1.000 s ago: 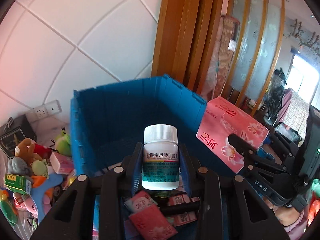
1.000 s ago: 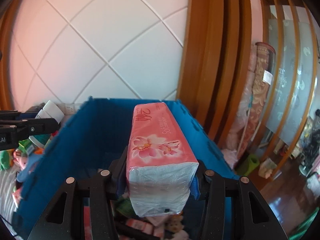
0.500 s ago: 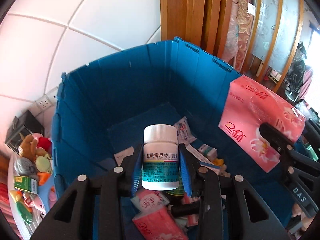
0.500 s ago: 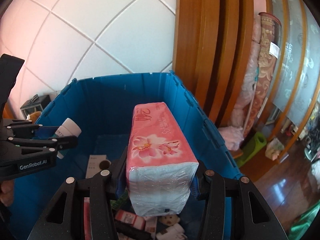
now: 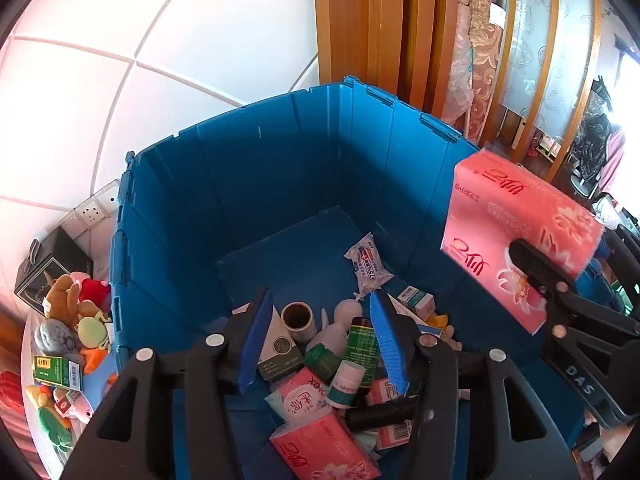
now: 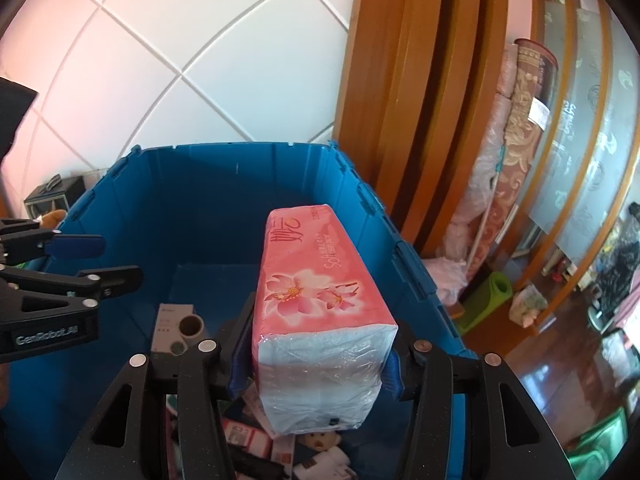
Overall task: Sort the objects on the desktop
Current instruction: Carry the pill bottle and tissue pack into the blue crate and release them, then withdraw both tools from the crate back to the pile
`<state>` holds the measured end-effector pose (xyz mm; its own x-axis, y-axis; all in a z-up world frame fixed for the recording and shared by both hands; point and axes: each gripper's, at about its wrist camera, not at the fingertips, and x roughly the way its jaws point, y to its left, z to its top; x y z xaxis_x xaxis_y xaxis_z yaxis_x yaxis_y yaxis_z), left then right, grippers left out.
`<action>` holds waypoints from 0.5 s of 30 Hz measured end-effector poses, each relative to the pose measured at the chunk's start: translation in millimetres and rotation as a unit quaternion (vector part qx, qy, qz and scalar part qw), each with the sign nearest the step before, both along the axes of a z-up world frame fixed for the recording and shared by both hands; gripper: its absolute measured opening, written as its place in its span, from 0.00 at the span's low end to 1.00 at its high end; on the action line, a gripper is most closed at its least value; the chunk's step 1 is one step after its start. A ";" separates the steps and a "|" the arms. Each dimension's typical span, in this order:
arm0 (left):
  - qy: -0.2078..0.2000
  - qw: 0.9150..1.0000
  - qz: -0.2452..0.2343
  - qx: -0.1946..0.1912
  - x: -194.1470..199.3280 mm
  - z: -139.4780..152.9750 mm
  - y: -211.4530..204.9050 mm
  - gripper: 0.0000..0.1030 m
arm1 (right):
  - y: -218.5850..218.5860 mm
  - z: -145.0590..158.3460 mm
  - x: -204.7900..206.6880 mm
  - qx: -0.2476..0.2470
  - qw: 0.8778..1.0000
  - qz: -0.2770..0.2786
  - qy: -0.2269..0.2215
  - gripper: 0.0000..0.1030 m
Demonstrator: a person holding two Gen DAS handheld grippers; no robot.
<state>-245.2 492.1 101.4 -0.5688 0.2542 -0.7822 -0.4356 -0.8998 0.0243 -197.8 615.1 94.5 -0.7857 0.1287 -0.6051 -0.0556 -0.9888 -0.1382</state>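
Hidden parts: the blue crate (image 5: 280,184) is cut off at the bottom of both views, and the tools' black frames cover much of the pile inside; small print on the boxes is unreadable.
Left tool (image 5: 322,340): its jaws have just been opening and stand apart with nothing pressed between the blue pads.
Pill bottle (image 5: 346,384): white, lying tilted on the heap in the crate, lower centre of the left view, below and between the left tool's fingers, clear of both pads.
Right tool (image 6: 314,364): its jaws have just been opening, yet the pads sit against the pack's sides and it rides between them.
Tissue pack (image 6: 316,308): pink, floral, above the crate's right side; its far end is out of sight behind its own bulk.
Around the bottle: a tape roll (image 5: 297,316), a pink packet (image 5: 300,396), small cartons.
Outside the crate: plush toys (image 5: 76,320) at lower left, partly cropped.
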 end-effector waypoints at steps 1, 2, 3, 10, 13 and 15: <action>0.000 1.000 -0.002 0.003 1.4 2.0 -1.7 0.48 | 0.5 0.0 -0.2 0.003 1.000 -0.004 0.000 0.59; 0.001 1.000 -0.002 0.007 2.8 4.7 -4.1 0.48 | 0.3 0.6 0.5 0.005 1.000 -0.007 0.004 0.65; 0.005 1.000 -0.001 0.011 4.9 8.3 -7.4 0.48 | 0.6 1.2 1.9 0.008 1.000 -0.012 0.008 0.77; 0.041 0.999 0.000 0.027 26.3 34.4 -29.0 0.48 | -4.6 3.3 2.2 0.027 0.999 -0.014 0.017 1.00; 0.069 0.997 0.004 0.028 39.4 46.8 -42.8 0.50 | -7.6 5.7 4.8 0.040 0.999 -0.019 0.028 1.00; 0.096 0.995 0.009 0.032 50.5 55.6 -55.5 0.59 | -12.5 7.6 9.1 0.048 0.998 -0.023 0.035 1.00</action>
